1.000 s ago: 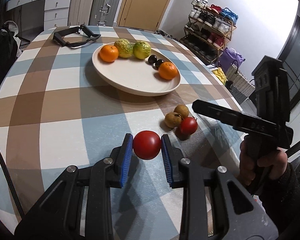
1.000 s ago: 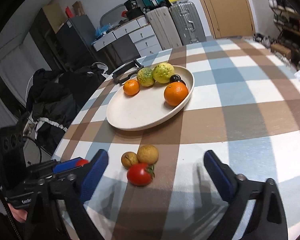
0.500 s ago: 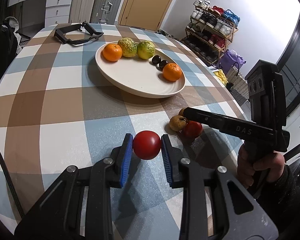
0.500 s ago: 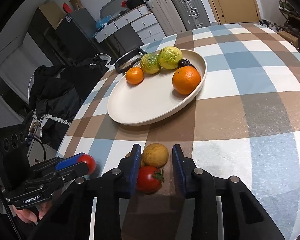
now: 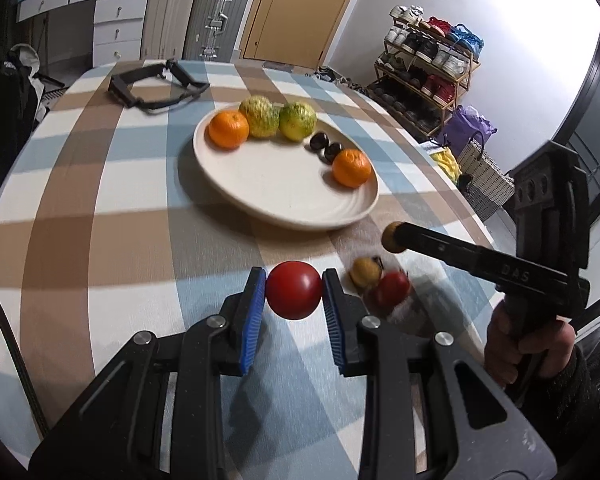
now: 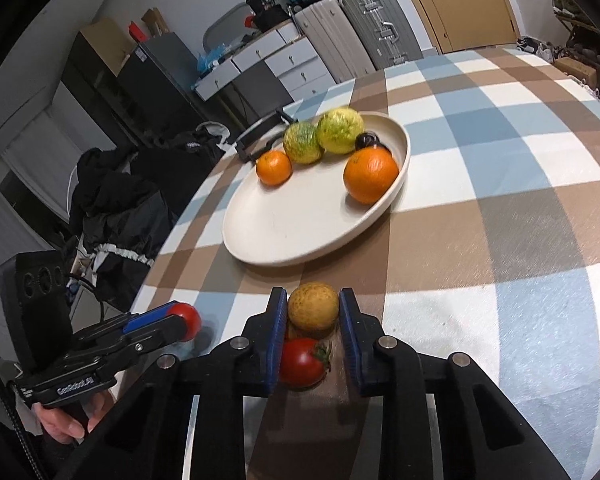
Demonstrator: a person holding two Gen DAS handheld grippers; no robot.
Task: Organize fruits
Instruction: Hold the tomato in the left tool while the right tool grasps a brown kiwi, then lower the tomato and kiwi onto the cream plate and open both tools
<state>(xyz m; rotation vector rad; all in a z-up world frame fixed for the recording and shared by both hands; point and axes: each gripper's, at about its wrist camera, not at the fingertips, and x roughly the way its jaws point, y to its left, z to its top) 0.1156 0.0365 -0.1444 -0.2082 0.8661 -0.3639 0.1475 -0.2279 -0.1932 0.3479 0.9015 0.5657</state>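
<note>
Right gripper just clamped brown fruit, seemingly lifted; left gripper grasps tomato.

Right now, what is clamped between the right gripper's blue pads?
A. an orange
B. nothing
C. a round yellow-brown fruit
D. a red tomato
C: the right gripper has its pads pressed on both sides of the yellow-brown fruit; the stemmed tomato lies below it, unheld.
</note>
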